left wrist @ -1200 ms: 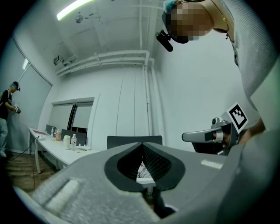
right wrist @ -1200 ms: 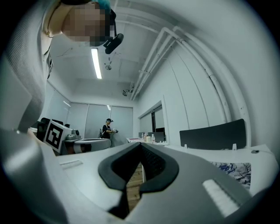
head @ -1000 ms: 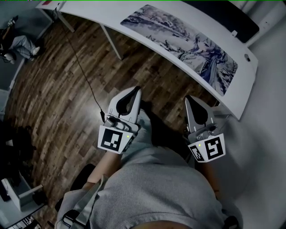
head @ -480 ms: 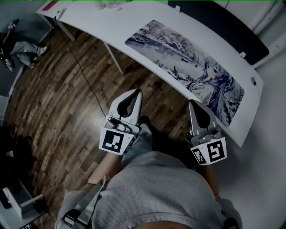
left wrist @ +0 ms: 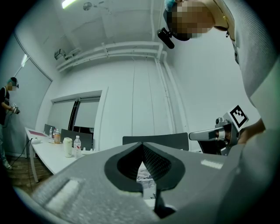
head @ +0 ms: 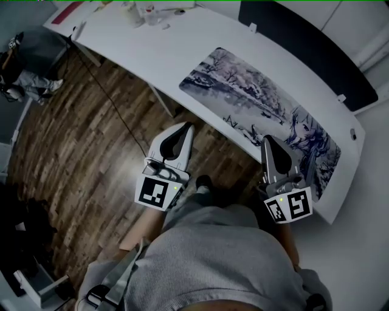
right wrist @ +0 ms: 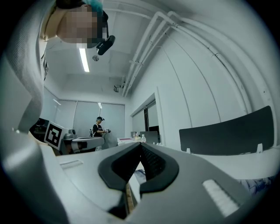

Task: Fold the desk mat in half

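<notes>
The desk mat (head: 261, 115), printed with a pale winter scene and a drawn figure, lies flat on the long white desk (head: 152, 42). My left gripper (head: 186, 126) is shut and empty, held over the wooden floor just short of the desk's near edge. Also shut and empty, my right gripper (head: 268, 140) has its tip at the mat's near edge. In the left gripper view the shut left gripper (left wrist: 142, 145) points at the desk, with a strip of the mat (left wrist: 145, 176) showing below the tip. The right gripper view shows the shut right gripper (right wrist: 140, 145).
Bottles and cups (head: 143, 9) stand at the desk's far left end. A dark panel (head: 304, 48) runs behind the desk. A desk leg (head: 161, 100) and a cable (head: 112, 100) stand over the wood floor (head: 67, 146). Another person (right wrist: 98, 127) stands far off.
The desk and mat have come nearer and lower in the head view. The right gripper's tip now reaches the mat's near edge. Both grippers stayed shut.
</notes>
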Action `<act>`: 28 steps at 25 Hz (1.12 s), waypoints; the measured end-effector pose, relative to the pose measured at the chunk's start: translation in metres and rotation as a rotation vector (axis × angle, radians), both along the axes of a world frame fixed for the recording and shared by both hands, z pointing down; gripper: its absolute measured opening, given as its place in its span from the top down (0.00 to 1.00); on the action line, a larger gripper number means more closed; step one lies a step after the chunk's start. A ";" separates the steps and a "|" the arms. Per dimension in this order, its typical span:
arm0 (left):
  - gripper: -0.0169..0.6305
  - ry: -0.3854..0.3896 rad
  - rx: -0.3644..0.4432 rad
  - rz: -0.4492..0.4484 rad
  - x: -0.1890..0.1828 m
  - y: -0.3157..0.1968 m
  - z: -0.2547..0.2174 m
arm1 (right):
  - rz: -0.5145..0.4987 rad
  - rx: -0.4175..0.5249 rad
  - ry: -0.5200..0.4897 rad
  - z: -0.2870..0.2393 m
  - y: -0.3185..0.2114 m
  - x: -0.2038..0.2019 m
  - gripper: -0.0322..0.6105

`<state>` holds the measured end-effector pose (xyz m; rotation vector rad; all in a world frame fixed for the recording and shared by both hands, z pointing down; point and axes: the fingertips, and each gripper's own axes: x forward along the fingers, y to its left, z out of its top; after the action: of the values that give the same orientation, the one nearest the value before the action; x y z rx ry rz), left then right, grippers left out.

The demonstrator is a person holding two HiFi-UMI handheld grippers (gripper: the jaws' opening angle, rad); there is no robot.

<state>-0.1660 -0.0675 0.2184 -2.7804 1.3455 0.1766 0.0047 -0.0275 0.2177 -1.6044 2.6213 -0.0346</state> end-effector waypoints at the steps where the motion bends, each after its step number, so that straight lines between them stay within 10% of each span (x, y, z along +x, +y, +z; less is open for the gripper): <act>1: 0.98 0.005 -0.005 0.004 -0.002 -0.009 -0.002 | 0.000 0.000 0.002 -0.001 -0.008 -0.003 0.95; 28: 0.98 -0.005 -0.085 -0.129 -0.068 -0.098 0.039 | -0.080 -0.082 -0.002 0.034 -0.097 -0.027 0.95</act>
<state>-0.2344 -0.1650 0.2577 -2.7466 1.5602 0.1097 -0.0220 -0.1244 0.2514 -1.5215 2.7152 -0.1495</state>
